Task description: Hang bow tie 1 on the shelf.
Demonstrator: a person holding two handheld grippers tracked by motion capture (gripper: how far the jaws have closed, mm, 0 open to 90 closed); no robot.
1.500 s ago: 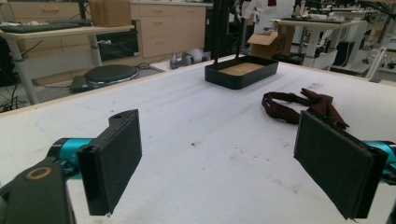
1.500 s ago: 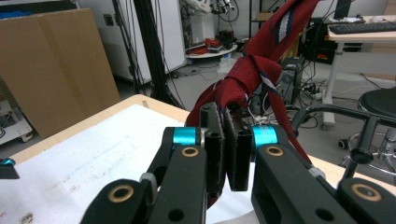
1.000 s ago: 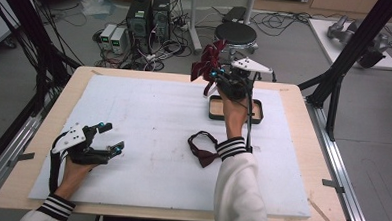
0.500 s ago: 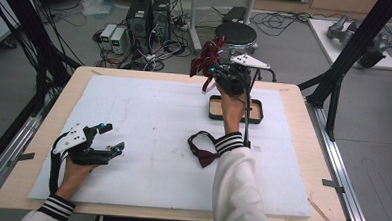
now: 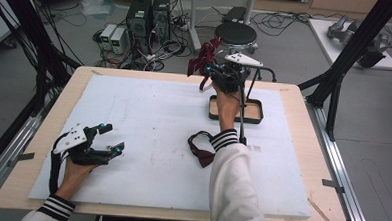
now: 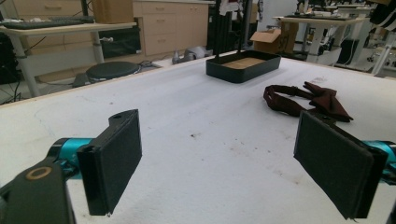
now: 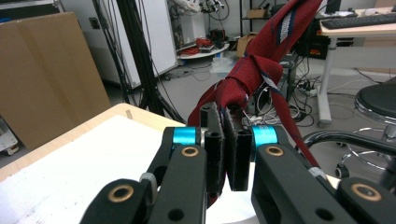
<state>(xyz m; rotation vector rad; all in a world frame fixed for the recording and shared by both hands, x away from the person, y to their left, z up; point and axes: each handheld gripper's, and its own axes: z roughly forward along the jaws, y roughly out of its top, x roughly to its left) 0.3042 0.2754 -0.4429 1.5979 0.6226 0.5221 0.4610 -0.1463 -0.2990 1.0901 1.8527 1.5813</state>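
Working from my near edge outward, I find the left gripper (image 5: 100, 141) resting at 7 o'clock on the white foam mat (image 5: 148, 118), jaws spread wide with nothing between them. Just past centre, toward 5 o'clock, a dark maroon bow tie (image 5: 201, 150) lies flat on the mat beside my right sleeve (image 5: 231, 177). Farther out, at 1 o'clock, sits the black tray (image 5: 256, 113), and above its far-left corner the right gripper (image 5: 209, 71) is raised with its jaws clenched on a red necktie (image 5: 202, 60).

I judge the necktie light, soft and limp: it will drape and swing, not hold shape. The knot is the firmest place to pinch; a grip on the smooth fabric alone may slip.

The right gripper view shows what the high view cannot: the pads (image 7: 215, 140) closed on fabric just below the knot (image 7: 250, 70), and a striped lining on the necktie (image 7: 275, 37). The left gripper view gives a low look at the bow tie (image 6: 308, 99) with its looped strap, and at the tray (image 6: 243, 65) with its brown floor, bare so far as that angle shows.
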